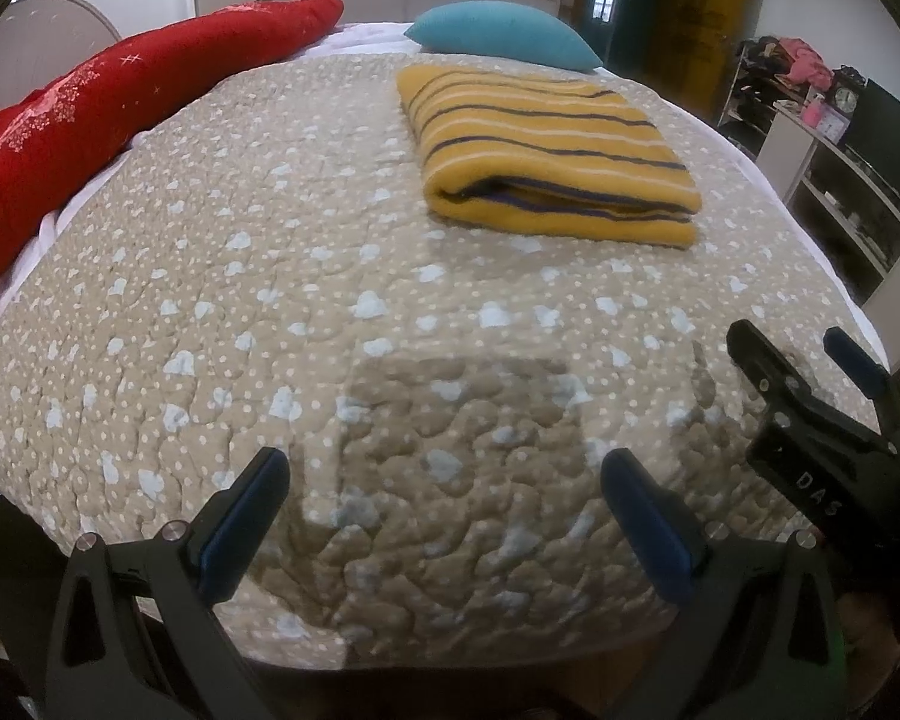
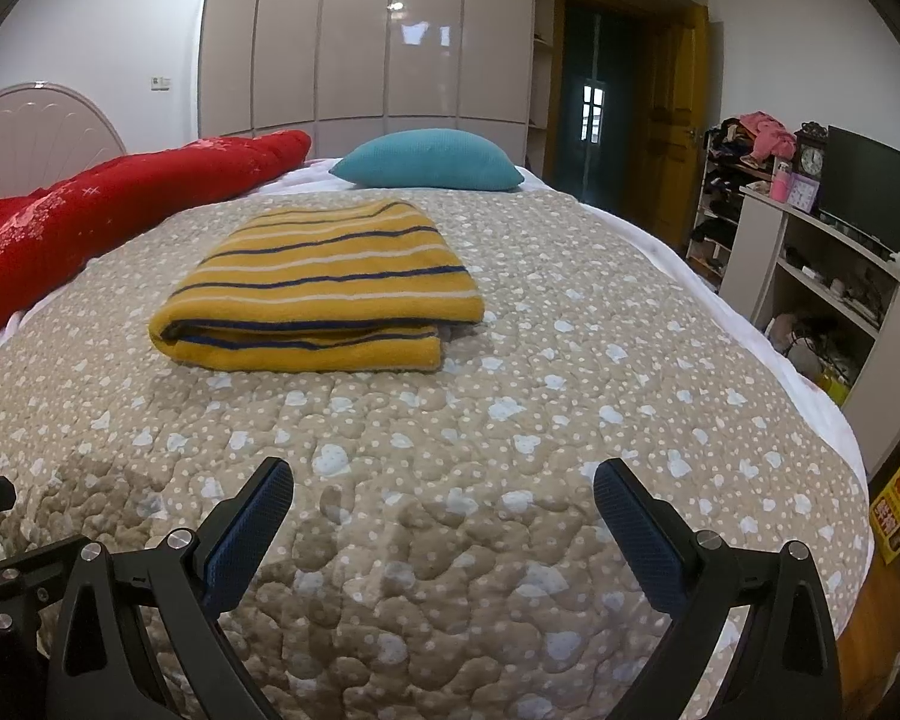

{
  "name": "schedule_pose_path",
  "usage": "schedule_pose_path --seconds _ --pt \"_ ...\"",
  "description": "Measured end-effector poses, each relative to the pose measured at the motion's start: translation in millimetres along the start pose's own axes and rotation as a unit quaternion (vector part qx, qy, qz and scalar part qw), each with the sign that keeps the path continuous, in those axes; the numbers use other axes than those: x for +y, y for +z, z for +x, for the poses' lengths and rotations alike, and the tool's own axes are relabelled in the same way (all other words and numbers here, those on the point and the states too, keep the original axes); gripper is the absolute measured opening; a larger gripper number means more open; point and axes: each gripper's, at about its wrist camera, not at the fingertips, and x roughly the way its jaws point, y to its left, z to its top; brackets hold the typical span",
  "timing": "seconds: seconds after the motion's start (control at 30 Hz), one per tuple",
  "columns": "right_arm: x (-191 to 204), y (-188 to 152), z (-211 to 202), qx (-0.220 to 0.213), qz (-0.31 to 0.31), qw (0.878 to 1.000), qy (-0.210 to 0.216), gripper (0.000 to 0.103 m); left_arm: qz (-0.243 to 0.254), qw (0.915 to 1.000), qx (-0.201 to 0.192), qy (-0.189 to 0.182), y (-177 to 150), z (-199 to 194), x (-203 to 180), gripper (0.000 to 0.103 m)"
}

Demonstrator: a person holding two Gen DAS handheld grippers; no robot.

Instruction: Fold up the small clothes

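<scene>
Left gripper (image 1: 444, 516): nearest, low over the near edge of the quilt; fingers spread wide, nothing between them.
Right gripper (image 2: 444, 516): level with it on the right, seen also from the left wrist view at the right margin; fingers spread wide, empty.
Quilt (image 1: 240, 312): beige with white dots and pale patches, puckered stitching, covers the bed; the grippers' shadows fall on its near part.
Garment (image 2: 324, 294): yellow with navy and white stripes, lying on the quilt mid-bed, well apart from both grippers; already a flat rectangle of several layers, folded edge towards the near side.
Red bedding (image 2: 108, 204): long roll along the left edge of the bed, apart from the garment.
Pillow (image 2: 426, 159): teal, at the far end, just beyond the garment.
Shelves (image 2: 810, 276): off the bed to the right, with a clock and a dark screen on top.
Wardrobe (image 2: 360, 48): pale doors on the far wall; dark doorway to its right.
Step in hand: judged as the close of a fold, both grippers drawn clear of a garment that looks finished.
Next move: either a further halving, which calls for both grippers reaching forward to pinch the near corners together, or leaving the garment as it lies; no second unfolded piece shows on the quilt.
</scene>
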Motion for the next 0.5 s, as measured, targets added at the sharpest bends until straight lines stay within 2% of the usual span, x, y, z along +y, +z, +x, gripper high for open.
schedule_pose_path --seconds 0.5 --pt "-0.1 -1.9 1.4 -0.006 0.002 1.0 0.009 0.102 0.003 0.9999 0.013 0.008 -2.3 12.1 1.4 0.103"
